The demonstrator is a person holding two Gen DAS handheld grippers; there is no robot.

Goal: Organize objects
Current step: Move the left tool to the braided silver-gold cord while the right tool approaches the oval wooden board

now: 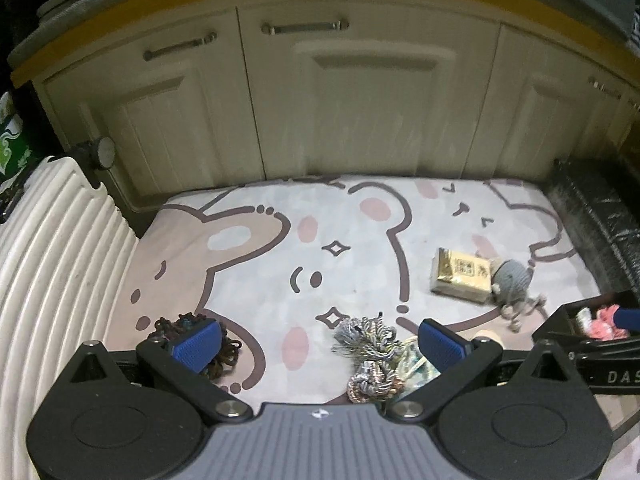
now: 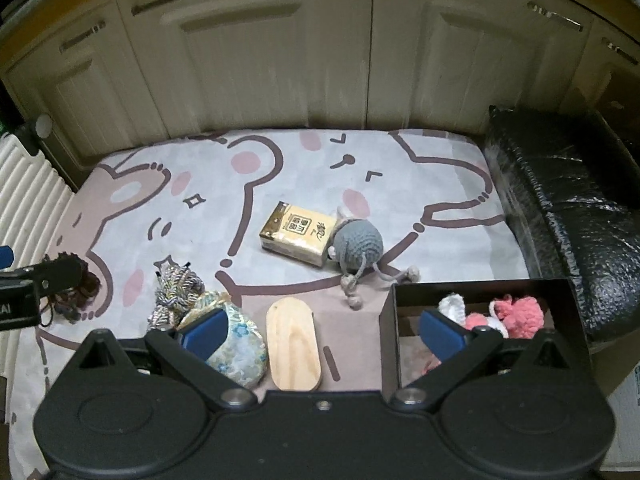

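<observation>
The cartoon mat (image 2: pixel 280 184) fills the middle of both views. The black box (image 2: pixel 480 292), lower right in the right wrist view, already holds pink and white crochet pieces (image 2: pixel 516 314). Centre frame, the tissue pack (image 2: pixel 298 234) touches the grey crochet ball (image 2: pixel 358 244). Along the lower edge lie the wooden oval (image 2: pixel 294 344), the brocade pouch (image 2: pixel 240 344), the braided cord bundle (image 1: pixel 370 350) and, lower left, the dark cord bundle (image 1: pixel 192 334). The left gripper (image 1: pixel 320 340) and right gripper (image 2: pixel 322 330) both stand spread wide, holding nothing. Risk: loose cords may snag a finger and drag neighbouring items; the ball's dangling strings could trail outside the box.
</observation>
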